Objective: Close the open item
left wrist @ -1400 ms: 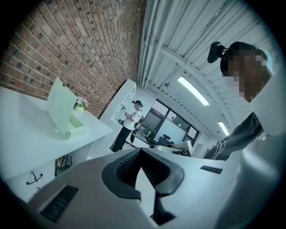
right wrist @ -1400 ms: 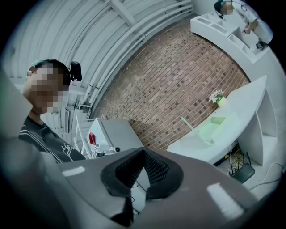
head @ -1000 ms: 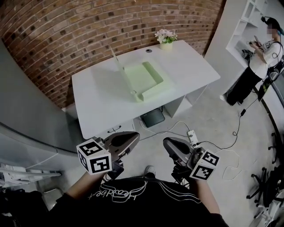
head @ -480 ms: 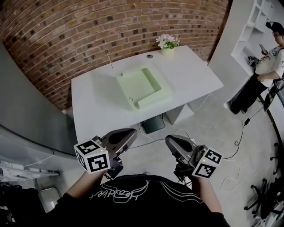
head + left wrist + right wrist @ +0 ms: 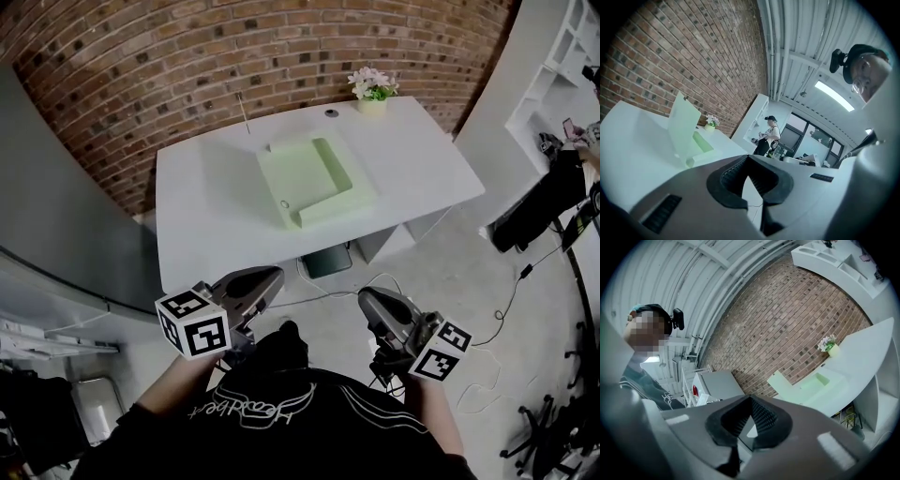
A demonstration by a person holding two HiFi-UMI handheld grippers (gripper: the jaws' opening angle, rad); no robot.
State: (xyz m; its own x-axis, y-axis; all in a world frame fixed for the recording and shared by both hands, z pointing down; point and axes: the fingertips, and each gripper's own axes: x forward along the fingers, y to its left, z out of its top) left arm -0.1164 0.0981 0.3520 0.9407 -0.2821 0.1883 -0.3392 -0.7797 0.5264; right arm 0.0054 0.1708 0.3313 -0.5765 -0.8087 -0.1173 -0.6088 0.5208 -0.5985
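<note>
**Brick wall ahead, bench coming square: we are closing in, nothing touched yet**

The brick wall curves across the top of the head view. Below it, the white bench now sits more squarely in front of us than it did a second ago. It has slid toward the middle of the view, and the person by the shelves has slipped almost out at the right edge. A shoe has appeared between the grippers. We read this as a step toward the bench, not any work on the task.

The green box lies in the middle of the bench, with the flower pot behind it at the far edge. Its lid stands upright along one side, so the box is plainly open.

The left gripper and the right gripper hang low by our body, well apart from the box, as they did before. In each gripper view the jaws are pressed tip to tip with nothing between them.

In our judgement the task has not started. We have only approached, and the lid has yet to be reached and tipped down over the tray.
</note>
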